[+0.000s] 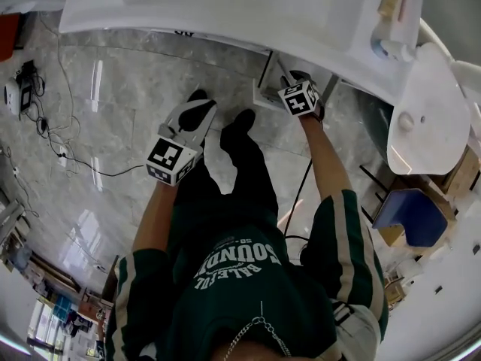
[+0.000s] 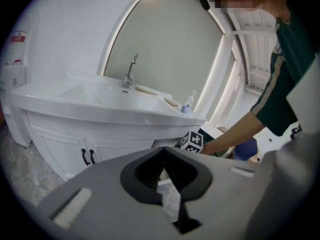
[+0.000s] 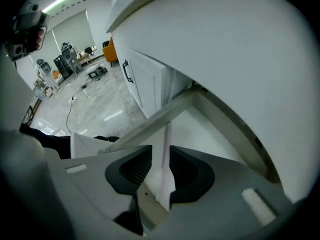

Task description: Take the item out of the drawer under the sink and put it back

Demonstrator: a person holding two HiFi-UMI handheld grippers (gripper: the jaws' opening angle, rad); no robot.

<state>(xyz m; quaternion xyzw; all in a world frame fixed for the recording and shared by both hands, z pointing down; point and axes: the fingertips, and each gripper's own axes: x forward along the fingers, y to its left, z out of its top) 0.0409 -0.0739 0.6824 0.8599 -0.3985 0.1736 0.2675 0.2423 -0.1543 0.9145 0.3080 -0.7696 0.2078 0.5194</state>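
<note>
Right gripper point(image 3: 161, 176) reaches under sink counter point(image 1: 225, 10), jaws pinching thin pale stick point(image 3: 166, 139) over open drawer point(image 3: 215, 134). Stick's long axis runs straight ahead of jaws, far end toward drawer wall. Cannot tell if stick rests in drawer. Left gripper point(image 2: 162, 174) pressed together, empty, off to left, well apart from drawer.

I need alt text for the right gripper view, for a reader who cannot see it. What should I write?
The right tongs grip a thin pale stick at the open white drawer under the sink. At left are a white cabinet door with a black handle and a shiny grey floor.
</note>
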